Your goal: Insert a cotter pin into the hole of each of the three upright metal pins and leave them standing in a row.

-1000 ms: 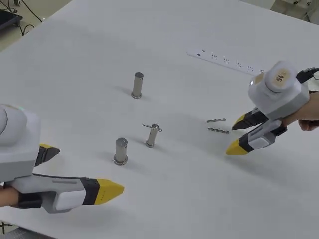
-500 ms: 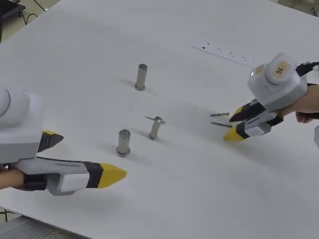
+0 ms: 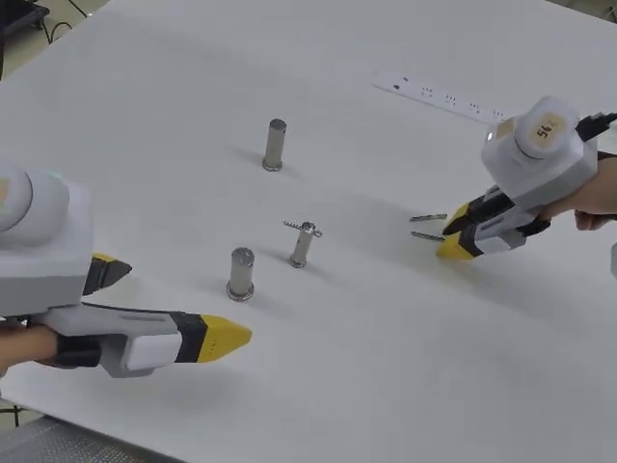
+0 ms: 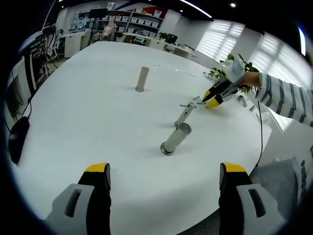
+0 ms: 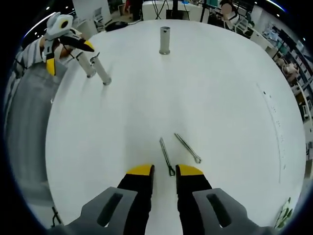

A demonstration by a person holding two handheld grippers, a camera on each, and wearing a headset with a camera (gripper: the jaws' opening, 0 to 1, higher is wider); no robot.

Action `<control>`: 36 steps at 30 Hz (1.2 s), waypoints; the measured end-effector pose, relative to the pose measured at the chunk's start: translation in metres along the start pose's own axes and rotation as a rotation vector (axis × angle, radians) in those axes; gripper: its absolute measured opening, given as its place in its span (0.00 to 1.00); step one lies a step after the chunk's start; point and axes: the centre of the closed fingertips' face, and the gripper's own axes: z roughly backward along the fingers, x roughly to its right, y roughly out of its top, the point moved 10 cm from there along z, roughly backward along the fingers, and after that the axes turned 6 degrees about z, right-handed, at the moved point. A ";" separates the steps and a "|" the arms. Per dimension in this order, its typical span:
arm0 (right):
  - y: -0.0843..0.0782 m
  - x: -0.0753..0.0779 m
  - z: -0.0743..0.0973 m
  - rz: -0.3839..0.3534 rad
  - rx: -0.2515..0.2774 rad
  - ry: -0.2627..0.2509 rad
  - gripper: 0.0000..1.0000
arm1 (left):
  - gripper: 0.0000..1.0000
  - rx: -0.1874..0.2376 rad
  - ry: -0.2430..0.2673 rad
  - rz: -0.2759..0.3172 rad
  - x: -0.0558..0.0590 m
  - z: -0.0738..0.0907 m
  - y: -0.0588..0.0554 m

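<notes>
The right tongs (image 5: 165, 172) are narrowly open, the loop end of one cotter pin (image 5: 166, 152) between their tips on the counter (image 5: 220, 88) — the left tongs (image 4: 165, 170) are wide open.

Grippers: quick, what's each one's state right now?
Left gripper: open wide, holding nothing.
Right gripper: open narrowly, tips either side of the near end of a cotter pin, not clamped on it.
</notes>
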 end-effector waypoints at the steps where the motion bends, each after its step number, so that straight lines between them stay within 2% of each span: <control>1: 0.000 -0.001 0.000 -0.001 -0.003 -0.001 0.19 | 0.92 0.000 -0.001 0.001 0.000 0.000 0.000; 10: 0.006 -0.001 -0.001 -0.020 -0.046 -0.009 0.15 | 0.91 -0.003 -0.004 -0.021 0.005 -0.001 0.003; 13: 0.006 -0.001 -0.001 -0.071 -0.052 -0.033 0.11 | 0.91 0.001 -0.009 -0.026 0.006 -0.001 0.005; 16: 0.007 -0.001 -0.002 -0.041 -0.068 -0.063 0.04 | 0.91 0.003 -0.012 -0.019 0.006 -0.001 0.006; 20: 0.008 -0.004 -0.002 -0.004 -0.083 -0.068 0.04 | 0.91 0.006 -0.012 -0.018 0.007 0.001 0.006; 23: 0.007 -0.003 -0.001 -0.003 -0.083 -0.073 0.04 | 0.91 0.006 -0.010 -0.016 0.006 0.002 0.006; 28: 0.005 -0.004 -0.001 -0.042 -0.065 -0.085 0.03 | 0.91 0.007 -0.011 -0.014 0.007 0.005 0.006; 36: 0.007 -0.010 -0.001 0.003 -0.067 -0.124 0.03 | 0.91 0.016 -0.004 -0.021 0.007 0.009 0.008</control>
